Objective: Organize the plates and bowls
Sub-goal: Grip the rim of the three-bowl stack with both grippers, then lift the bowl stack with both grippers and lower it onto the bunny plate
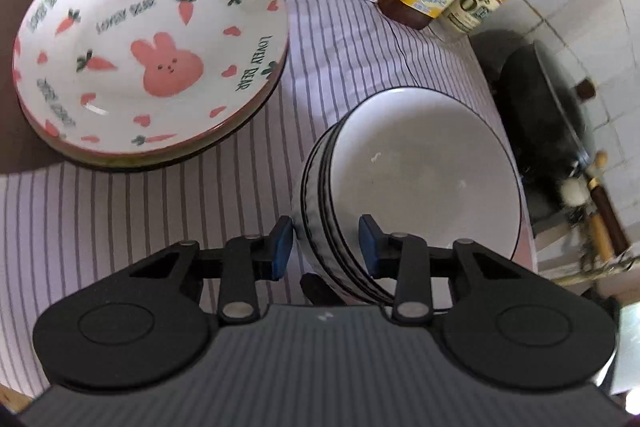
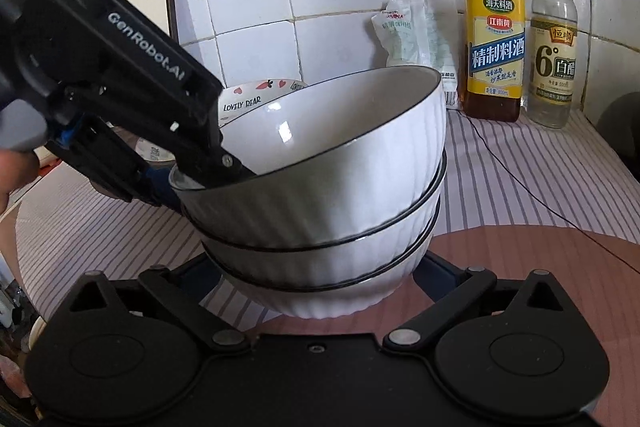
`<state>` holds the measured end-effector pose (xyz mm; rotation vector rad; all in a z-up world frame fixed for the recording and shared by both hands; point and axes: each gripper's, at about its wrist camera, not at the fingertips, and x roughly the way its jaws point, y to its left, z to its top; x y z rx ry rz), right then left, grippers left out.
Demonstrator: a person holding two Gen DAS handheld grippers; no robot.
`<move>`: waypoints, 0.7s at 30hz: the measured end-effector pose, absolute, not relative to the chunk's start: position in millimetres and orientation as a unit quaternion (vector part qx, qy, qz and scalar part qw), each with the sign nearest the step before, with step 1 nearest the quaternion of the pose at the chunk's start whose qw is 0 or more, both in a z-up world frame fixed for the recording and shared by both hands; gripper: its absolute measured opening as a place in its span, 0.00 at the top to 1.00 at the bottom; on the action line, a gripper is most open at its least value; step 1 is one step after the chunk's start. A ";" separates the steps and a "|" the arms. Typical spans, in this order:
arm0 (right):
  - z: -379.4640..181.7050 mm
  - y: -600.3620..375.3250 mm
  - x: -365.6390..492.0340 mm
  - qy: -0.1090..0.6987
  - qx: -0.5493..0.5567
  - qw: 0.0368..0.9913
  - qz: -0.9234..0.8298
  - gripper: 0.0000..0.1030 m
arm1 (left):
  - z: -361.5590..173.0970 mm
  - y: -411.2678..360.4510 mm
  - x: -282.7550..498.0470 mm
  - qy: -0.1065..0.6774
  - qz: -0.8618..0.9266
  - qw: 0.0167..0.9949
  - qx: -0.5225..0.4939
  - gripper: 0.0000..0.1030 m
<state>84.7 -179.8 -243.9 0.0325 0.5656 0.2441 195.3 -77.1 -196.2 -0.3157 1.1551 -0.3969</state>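
On the striped cloth (image 1: 120, 211), the "GenRobot.AI" left gripper (image 1: 326, 243) straddles the bowl stack (image 2: 320, 211), seemingly ungripped; right gripper's (image 2: 320, 279) spread unclear.

Left hand-held gripper (image 1: 325, 245) is straddling the near rim of the stacked white bowls (image 1: 420, 171), pads apart. Rabbit-print plates (image 1: 152, 47) are sitting beside them on the striped tabletop (image 1: 120, 227).

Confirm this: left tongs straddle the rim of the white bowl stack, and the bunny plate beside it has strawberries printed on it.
Wrong on the print: the bunny plate carries carrots and hearts, not strawberries, as the left wrist view shows. The left tongs do straddle the white bowl stack rim.
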 end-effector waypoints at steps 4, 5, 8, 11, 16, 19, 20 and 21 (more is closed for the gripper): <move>-246.6 -181.6 83.9 0.271 0.018 0.954 0.127 0.00 | -197.1 -73.9 194.4 0.537 -0.184 0.809 -0.153 0.67; -247.0 -182.2 85.0 0.271 0.018 0.954 0.130 0.00 | -197.3 -73.4 194.4 0.537 -0.184 0.809 -0.154 0.67; -249.5 -186.0 94.0 0.283 0.050 0.948 0.137 0.01 | -197.2 -72.9 192.1 0.533 -0.183 0.812 -0.152 0.67; -251.5 -180.4 95.6 0.279 0.048 0.951 0.125 0.00 | -198.6 -71.4 190.3 0.529 -0.187 0.813 -0.156 0.67; -248.7 -178.0 94.9 0.285 0.032 0.949 0.130 0.01 | -194.1 -74.5 188.1 0.535 -0.196 0.811 -0.133 0.67; -246.7 -176.4 92.1 0.292 0.026 0.946 0.135 0.01 | -187.6 -80.3 186.4 0.545 -0.195 0.808 -0.106 0.67; -245.6 -175.6 90.8 0.295 0.026 0.946 0.135 0.01 | -185.0 -81.5 184.9 0.546 -0.196 0.809 -0.101 0.67; -243.9 -175.1 89.8 0.297 0.027 0.945 0.135 0.01 | -181.5 -81.3 183.7 0.547 -0.196 0.808 -0.099 0.67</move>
